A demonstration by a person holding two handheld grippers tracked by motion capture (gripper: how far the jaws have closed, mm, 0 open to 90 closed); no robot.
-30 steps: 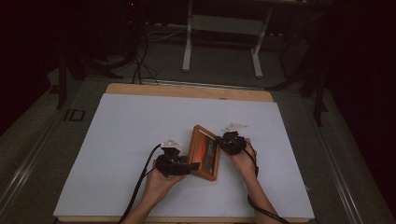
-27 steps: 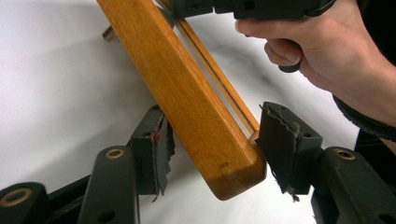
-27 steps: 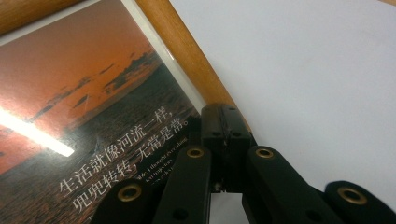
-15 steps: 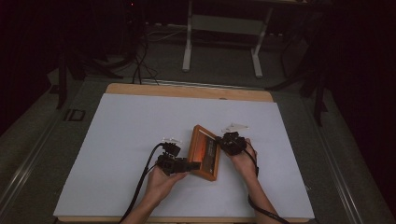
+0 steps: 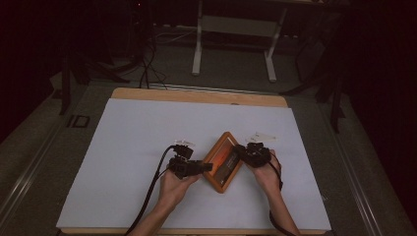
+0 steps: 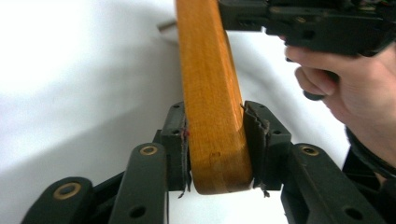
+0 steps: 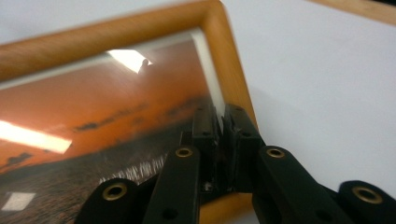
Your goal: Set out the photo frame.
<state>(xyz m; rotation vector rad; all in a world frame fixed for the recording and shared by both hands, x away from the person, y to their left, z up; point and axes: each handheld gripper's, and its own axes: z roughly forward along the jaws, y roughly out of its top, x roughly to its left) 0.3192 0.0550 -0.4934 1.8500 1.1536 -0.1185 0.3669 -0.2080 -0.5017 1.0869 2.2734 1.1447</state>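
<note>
So the frame (image 5: 223,161) – wooden, with an orange sunset picture under glass – sits a bit right of centre on the near half of the table, turned at an angle, both grippers on it from either side.

Left gripper (image 6: 215,144) has its jaws clamped on the frame's wooden edge: in the left gripper view the pads press on both faces of the wood, and they've just been closing onto it. In the high view that gripper (image 5: 206,167) comes at the frame's left edge.

Right gripper (image 7: 219,122) has its jaws nearly together over the frame's right edge, with a slim gap between the pads; they've just been easing apart. Looks like the inner rim sits in that gap, but I can't tell if the pads press on it.

The surface is a white sheet (image 5: 147,132) covering the table (image 5: 196,95), whose wood shows as a strip along the far edge. A small white scrap (image 5: 260,135) lies just beyond the right hand (image 5: 268,174).

Room's dark – grey floor, a tangle of cables (image 5: 147,69) back left, a white stand (image 5: 233,42) behind the table.
</note>
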